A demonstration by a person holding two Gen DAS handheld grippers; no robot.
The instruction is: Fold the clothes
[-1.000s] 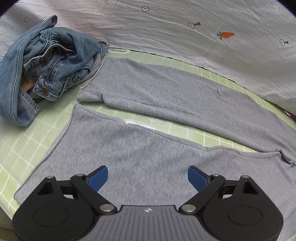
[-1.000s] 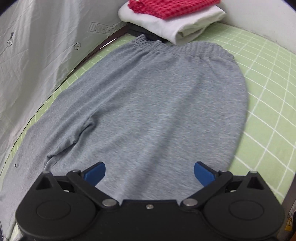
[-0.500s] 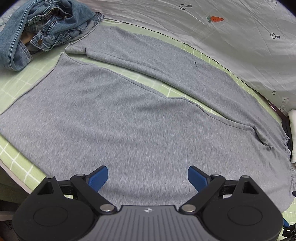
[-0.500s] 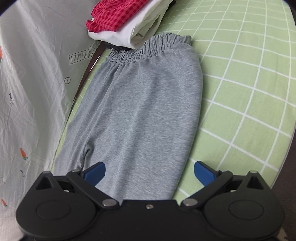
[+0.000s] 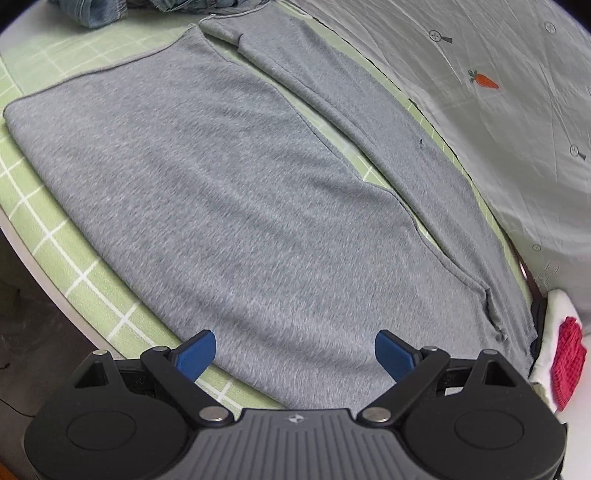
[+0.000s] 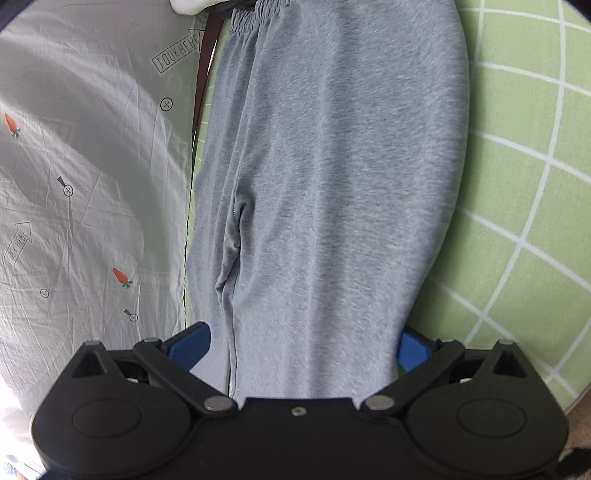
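Observation:
Grey sweatpants (image 5: 229, 192) lie flat on a green grid mat (image 5: 55, 236), both legs stretched out with a narrow gap between them. My left gripper (image 5: 295, 354) is open above the near leg by the mat's front edge, its blue fingertips (image 5: 195, 354) wide apart. In the right wrist view the same sweatpants (image 6: 332, 177) run away toward the elastic waistband (image 6: 258, 11) at the top. My right gripper (image 6: 299, 349) is open, its jaws on either side of the near leg, with nothing clamped.
A grey printed sheet (image 5: 498, 92) hangs along the far side of the mat. Blue jeans (image 5: 103, 11) lie crumpled at the leg ends. A folded white and red stack (image 5: 561, 354) sits by the waistband. The green mat (image 6: 524, 147) lies bare right of the pants.
Both grippers have swung back toward the near edge of the mat and turned; the left view now takes in the whole pants, the right looks along them. Both stayed open.

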